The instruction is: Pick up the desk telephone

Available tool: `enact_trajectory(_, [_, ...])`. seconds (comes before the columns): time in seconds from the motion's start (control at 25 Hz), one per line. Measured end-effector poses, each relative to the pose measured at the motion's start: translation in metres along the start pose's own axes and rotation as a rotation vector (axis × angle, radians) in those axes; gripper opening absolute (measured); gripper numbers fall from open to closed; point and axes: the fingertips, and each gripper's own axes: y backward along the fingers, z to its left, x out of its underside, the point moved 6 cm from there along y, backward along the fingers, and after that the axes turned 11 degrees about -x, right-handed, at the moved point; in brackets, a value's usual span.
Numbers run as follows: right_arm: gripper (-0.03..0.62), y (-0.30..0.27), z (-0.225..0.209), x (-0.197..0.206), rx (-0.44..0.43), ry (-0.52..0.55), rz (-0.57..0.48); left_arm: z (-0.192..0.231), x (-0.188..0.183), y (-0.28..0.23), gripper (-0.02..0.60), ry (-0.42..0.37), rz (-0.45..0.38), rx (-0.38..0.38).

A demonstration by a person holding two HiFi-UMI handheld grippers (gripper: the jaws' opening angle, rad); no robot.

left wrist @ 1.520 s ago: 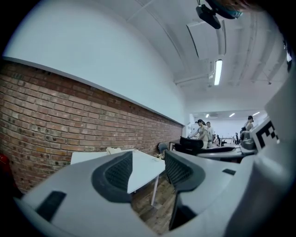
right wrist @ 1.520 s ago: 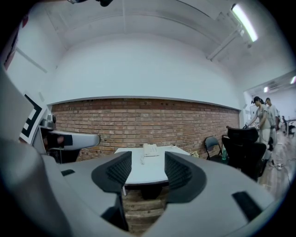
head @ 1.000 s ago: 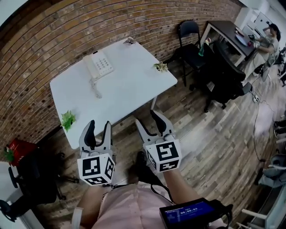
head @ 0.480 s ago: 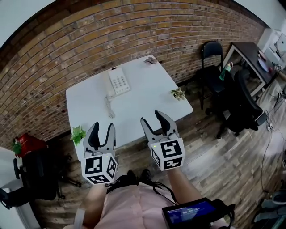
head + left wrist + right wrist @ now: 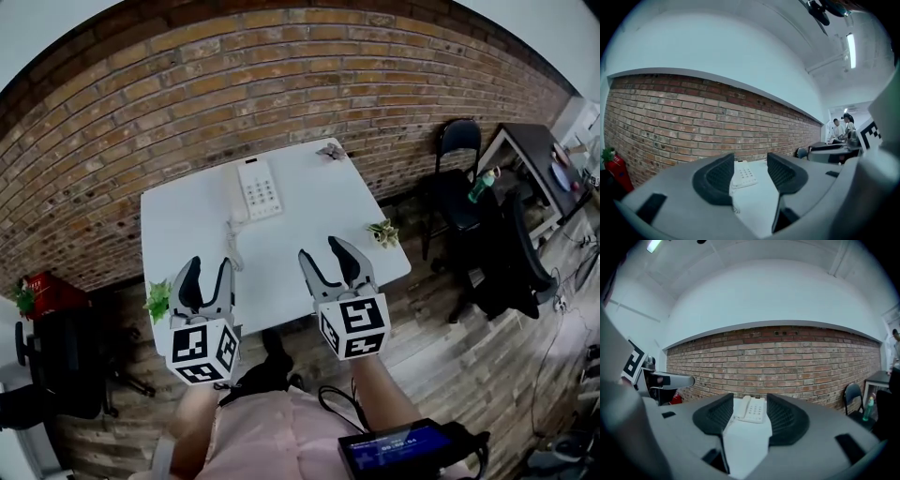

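A white desk telephone (image 5: 257,188) with a coiled cord lies near the far edge of the white table (image 5: 319,234), close to the brick wall. In the head view my left gripper (image 5: 207,275) and right gripper (image 5: 326,255) hover side by side over the table's near edge, well short of the phone. Both stand open with nothing between their jaws. In the left gripper view the telephone (image 5: 744,174) shows far off between the jaws of the left gripper (image 5: 749,171). The right gripper view has the telephone (image 5: 752,409) framed by the right gripper (image 5: 746,409).
Small green plants sit at the table's left front corner (image 5: 157,300), right edge (image 5: 382,231) and far corner (image 5: 330,150). A black chair (image 5: 455,173) and dark desk (image 5: 534,159) stand to the right; another dark chair (image 5: 56,366) and a red object (image 5: 42,292) to the left.
The table and phone have shifted right and nearer in the head view as I moved toward them. Both grippers now reach over the table's near edge, still open.
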Motion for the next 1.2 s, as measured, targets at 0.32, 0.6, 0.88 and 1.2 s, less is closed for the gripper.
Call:
enact_trajectory(0.32, [0.232, -0.061, -0.046, 0.012, -0.002, -0.026, 0.051, 0.004, 0.013, -0.078, 0.242, 0.031, 0.053, 0.009])
enact_trajectory(0.6, [0.233, -0.122, -0.085, 0.002, 0.014, -0.071, 0.049, 0.016, 0.006, -0.146, 0.264, 0.028, 0.087, 0.054])
enact_trajectory(0.88, [0.235, -0.173, -0.107, -0.001, 0.024, -0.079, 0.081, 0.032, 0.007, -0.203, 0.276, 0.049, 0.115, 0.075])
enact_trajectory(1.2, [0.238, -0.209, -0.112, -0.014, -0.007, -0.054, 0.121, 0.034, 0.009, -0.236, 0.299, 0.101, 0.121, 0.116])
